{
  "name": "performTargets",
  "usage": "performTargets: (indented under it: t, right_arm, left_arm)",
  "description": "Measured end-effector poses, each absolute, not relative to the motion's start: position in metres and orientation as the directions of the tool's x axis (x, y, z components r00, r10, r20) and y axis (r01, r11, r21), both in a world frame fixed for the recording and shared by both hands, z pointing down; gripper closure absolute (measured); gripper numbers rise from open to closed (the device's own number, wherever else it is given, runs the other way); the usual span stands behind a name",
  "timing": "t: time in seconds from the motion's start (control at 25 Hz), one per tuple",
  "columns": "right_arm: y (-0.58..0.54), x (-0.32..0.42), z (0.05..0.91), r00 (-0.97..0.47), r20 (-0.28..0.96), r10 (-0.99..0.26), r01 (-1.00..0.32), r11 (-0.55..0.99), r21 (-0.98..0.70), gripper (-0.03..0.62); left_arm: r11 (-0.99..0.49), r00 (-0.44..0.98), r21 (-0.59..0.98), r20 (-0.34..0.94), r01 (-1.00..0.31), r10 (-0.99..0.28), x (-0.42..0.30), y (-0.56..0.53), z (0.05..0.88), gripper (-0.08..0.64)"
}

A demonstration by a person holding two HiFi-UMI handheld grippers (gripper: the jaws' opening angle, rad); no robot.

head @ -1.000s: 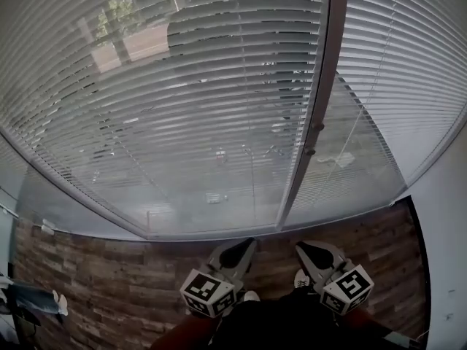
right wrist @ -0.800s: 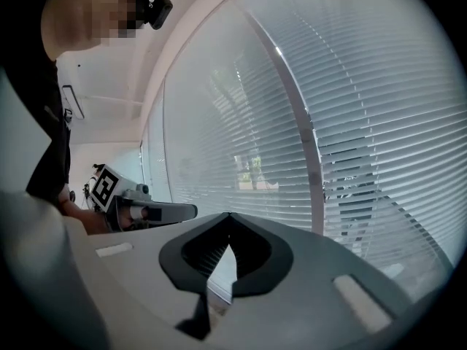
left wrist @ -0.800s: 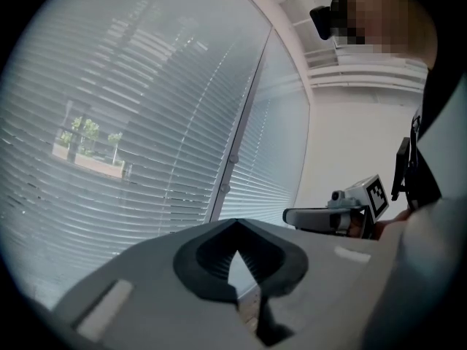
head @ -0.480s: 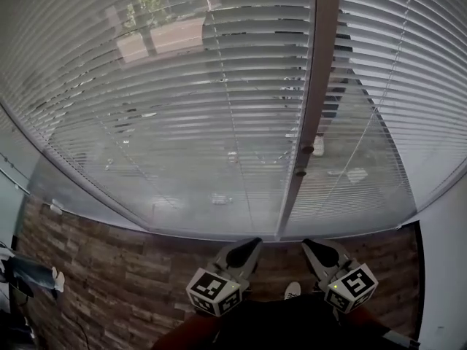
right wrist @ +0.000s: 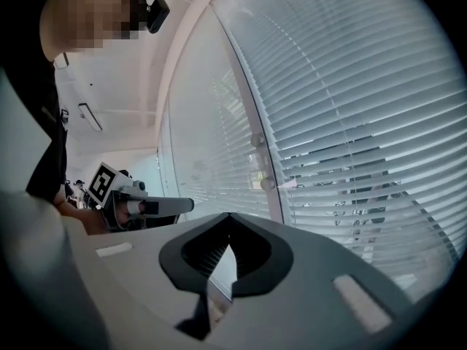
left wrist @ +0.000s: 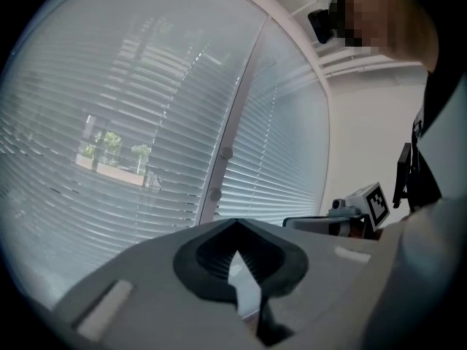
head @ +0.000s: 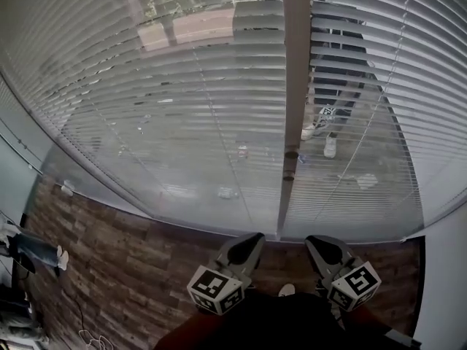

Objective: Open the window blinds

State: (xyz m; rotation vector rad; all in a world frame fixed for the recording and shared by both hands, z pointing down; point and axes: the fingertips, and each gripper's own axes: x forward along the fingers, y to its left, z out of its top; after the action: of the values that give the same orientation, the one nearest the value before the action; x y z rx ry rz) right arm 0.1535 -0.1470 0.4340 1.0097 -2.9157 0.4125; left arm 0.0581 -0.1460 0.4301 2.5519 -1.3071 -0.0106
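Likely an office: floor-to-ceiling glazing hung with white slatted blinds (head: 182, 86), a pale mullion (head: 293, 108), wood-plank floor (head: 131, 261), strip light (right wrist: 92, 117) overhead.

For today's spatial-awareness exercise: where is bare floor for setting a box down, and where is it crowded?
Bare wood floor lies between the blinds and the left gripper; a narrower strip sits by the white wall. The far-left edge is crowded: a person's legs, cables.

Left claw (head: 250, 239) and right claw (head: 316, 241) both closed, empty.
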Motion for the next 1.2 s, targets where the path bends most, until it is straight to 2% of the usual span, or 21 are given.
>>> performTargets:
  t: [0.24, 0.44, 0.8, 1.2]
  right_arm:
    - [-0.163, 0.15, 0.417, -0.794, 0.094, -0.601, -0.605, 0.764, -0.226, 0.566]
    - [-0.197, 0.155, 0.429, -0.757, 0.073, -0.649, -0.645, 0.725, -0.243, 0.566]
    - [-0.205, 0.105, 0.416, -0.663, 0.033, -0.748, -0.736, 0.643, -0.211, 0.566]
    - [-0.206, 0.066, 0.413, -0.603, 0.036, -0.797, -0.79, 0.59, -0.165, 0.566]
  left_arm:
    - [-0.539, 0.576, 0.23, 0.15, -0.81, -0.803, 0.049, -0.155, 0.423, 0.558]
    - [-0.578, 0.606, 0.193, 0.152, -0.793, -0.781, 0.05, -0.196, 0.424, 0.558]
    - [-0.667, 0.685, 0.16, 0.142, -0.728, -0.714, -0.008, -0.211, 0.421, 0.559]
    - [-0.729, 0.747, 0.164, 0.106, -0.664, -0.657, -0.044, -0.219, 0.42, 0.559]
